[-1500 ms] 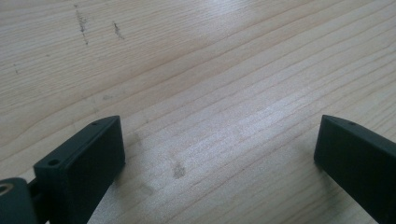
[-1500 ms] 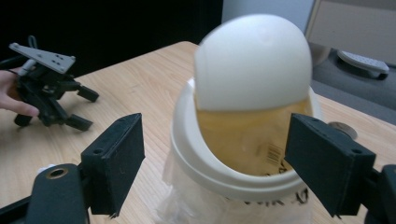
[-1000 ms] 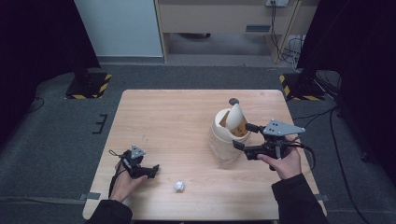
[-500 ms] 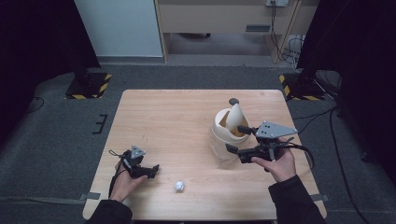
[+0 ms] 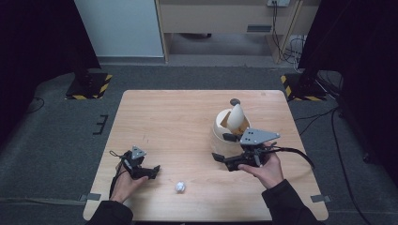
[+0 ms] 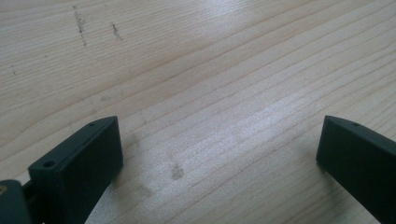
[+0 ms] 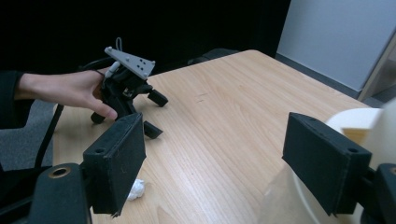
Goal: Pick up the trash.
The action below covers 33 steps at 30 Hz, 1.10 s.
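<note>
The right tongs gape wide and empty, just beside a white bin whose swing lid is tilted up. The left tongs, also wide, rest near the worktop's near-left edge. A crumpled white paper ball lies between them; bare wood spreads beyond.

No text, label, brand, number or sign can be read on anything in these views.
</note>
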Available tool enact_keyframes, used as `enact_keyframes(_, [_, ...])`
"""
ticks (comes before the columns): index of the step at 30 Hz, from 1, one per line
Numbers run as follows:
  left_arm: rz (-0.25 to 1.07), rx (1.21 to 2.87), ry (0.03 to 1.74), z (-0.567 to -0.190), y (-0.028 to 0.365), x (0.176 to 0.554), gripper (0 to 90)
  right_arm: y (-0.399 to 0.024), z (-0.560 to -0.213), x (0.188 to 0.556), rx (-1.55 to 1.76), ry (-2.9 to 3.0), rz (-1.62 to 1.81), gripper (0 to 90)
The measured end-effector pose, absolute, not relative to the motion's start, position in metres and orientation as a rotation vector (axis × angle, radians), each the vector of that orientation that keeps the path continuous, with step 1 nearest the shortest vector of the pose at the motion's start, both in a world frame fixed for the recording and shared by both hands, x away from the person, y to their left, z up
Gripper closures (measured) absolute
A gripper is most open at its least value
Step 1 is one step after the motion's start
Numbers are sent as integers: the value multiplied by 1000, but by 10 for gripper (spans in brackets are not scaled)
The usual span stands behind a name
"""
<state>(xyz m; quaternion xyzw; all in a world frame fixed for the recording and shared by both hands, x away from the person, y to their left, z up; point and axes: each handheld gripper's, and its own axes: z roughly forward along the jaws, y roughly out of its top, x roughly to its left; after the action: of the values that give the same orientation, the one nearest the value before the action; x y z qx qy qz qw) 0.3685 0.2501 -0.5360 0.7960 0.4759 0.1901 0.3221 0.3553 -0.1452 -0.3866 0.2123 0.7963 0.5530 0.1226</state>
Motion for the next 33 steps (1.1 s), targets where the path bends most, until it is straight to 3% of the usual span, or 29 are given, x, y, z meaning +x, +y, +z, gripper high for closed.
enact_keyframes(18, [499, 2090, 1248, -536, 250, 369, 0, -91, -424, 349, 558, 2454, 1541, 242])
enact_keyframes(33, [499, 2090, 1248, -536, 250, 369, 0, -58, -477, 342, 578, 2564, 1517, 257])
